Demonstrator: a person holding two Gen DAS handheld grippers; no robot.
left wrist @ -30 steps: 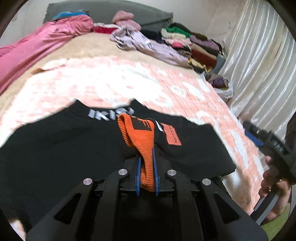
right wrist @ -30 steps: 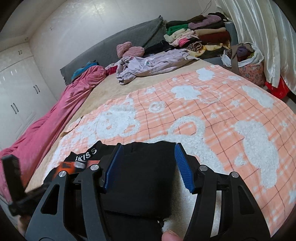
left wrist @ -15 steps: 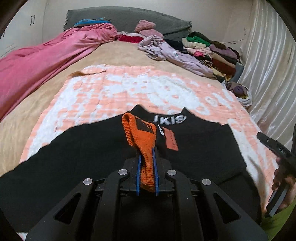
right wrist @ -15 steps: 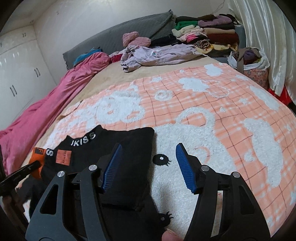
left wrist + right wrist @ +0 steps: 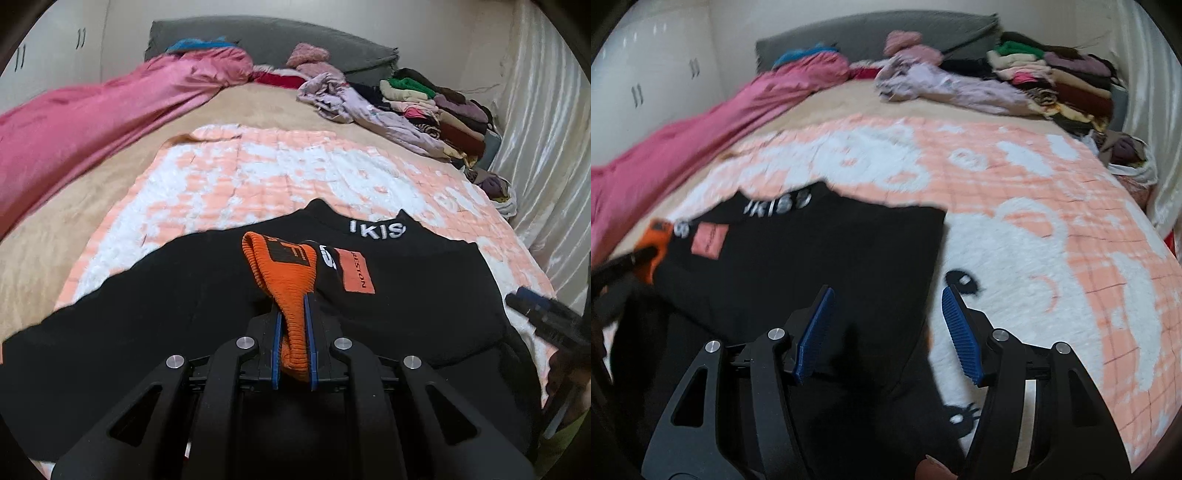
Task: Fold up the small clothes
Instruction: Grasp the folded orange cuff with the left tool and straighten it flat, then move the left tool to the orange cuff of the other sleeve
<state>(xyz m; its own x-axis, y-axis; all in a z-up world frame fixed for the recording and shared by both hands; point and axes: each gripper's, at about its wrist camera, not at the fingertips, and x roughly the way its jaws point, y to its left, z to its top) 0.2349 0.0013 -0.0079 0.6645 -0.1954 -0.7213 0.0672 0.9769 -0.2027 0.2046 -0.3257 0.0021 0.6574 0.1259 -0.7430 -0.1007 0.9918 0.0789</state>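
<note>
A black garment (image 5: 406, 295) with white lettering and an orange patch lies spread on the pink-and-white blanket (image 5: 258, 177). My left gripper (image 5: 293, 321) is shut on its orange ribbed cuff (image 5: 288, 273), held up over the black cloth. In the right wrist view the garment (image 5: 812, 266) lies front left and my right gripper (image 5: 886, 321) is open and empty, just above its right edge. The left gripper shows there at the far left (image 5: 613, 269). The right gripper shows at the right edge of the left wrist view (image 5: 546, 317).
A pink quilt (image 5: 92, 125) runs along the bed's left side. A lilac garment (image 5: 960, 88) and a stack of folded clothes (image 5: 1063, 77) lie at the far right near the grey headboard (image 5: 277, 40). A curtain (image 5: 546, 140) hangs right, with a bag (image 5: 1126, 155) beside it.
The left gripper has carried the orange cuff to the left, and the garment now lies more to the right in its view. The right gripper, open throughout, has shifted toward the garment's right edge.
</note>
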